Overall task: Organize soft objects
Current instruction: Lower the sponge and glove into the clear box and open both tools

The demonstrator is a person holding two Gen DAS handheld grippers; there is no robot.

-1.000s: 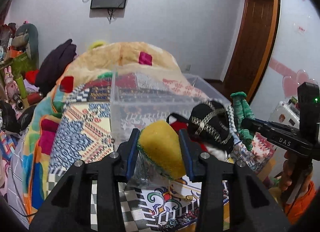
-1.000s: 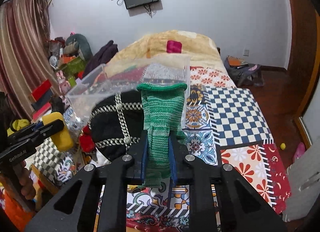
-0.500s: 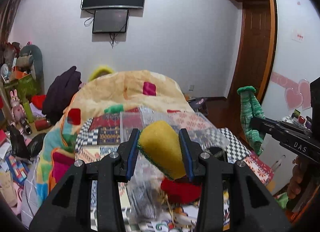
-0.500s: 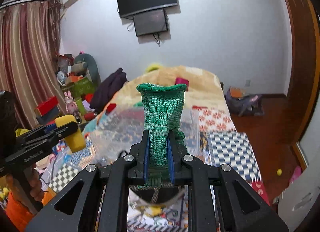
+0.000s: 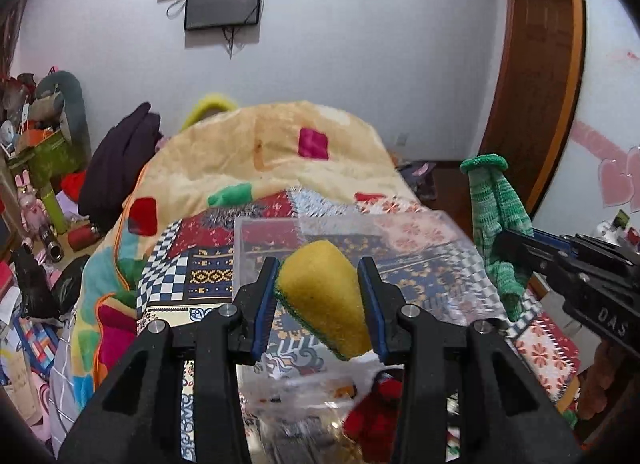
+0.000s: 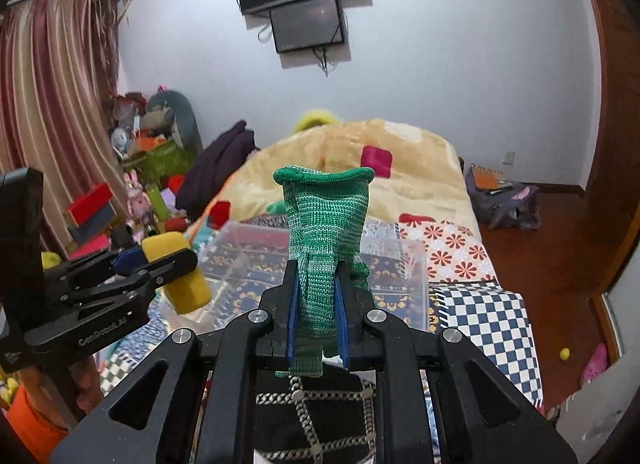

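My left gripper (image 5: pixel 318 296) is shut on a yellow sponge (image 5: pixel 324 304) with a green scouring edge, held in the air just before a clear plastic bin (image 5: pixel 352 236) on the bed. My right gripper (image 6: pixel 318 316) is shut on a green knitted glove (image 6: pixel 326 240), held upright above the bin's near side (image 6: pixel 240 260). The glove also shows at the right of the left wrist view (image 5: pixel 496 223), the sponge at the left of the right wrist view (image 6: pixel 180 276). A black hat with chain trim (image 6: pixel 316 420) and a red soft item (image 5: pixel 376 416) lie below.
The bin stands on a patterned bedspread (image 6: pixel 484 312). A beige quilt (image 5: pixel 260 151) is heaped behind it. Toys and boxes (image 6: pixel 152 167) crowd the left side. A bag (image 6: pixel 500 199) lies on the wooden floor to the right.
Both grippers rose from the pile of soft items and now hover by the bin, each still holding its item. The hat and red item dropped to the lower edge of view.
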